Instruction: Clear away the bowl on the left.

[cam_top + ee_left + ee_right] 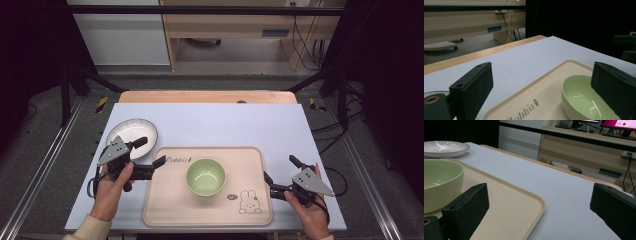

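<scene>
From the high view, I held my left hand-held gripper [150,155] wide open at the near-left corner of the beige tray [165,210], its jaws pointing toward the green bowl [206,176] that sat upright near the middle of the tray; my right hand-held gripper [281,174] hung spread just as wide beside the tray's right edge, holding nothing. A white plate [131,134] lay on the pale tabletop [225,125] just beyond the tray's left corner, behind my left hand [112,187]. In the left gripper view, the bowl [584,100] lay low between my parted jaws, nearer the right one, with the tray's printed lettering in front. In the right gripper view, the bowl [441,185] stood left of my jaws, the tray's rounded rim [534,202] ran between them, and the plate [445,148] lay beyond the bowl. I judged the bowl stiff, glossy and probably slippery, light enough for one gripper, and breakable if dropped. I would have pinched its rim, one jaw inside the wall and one outside.
</scene>
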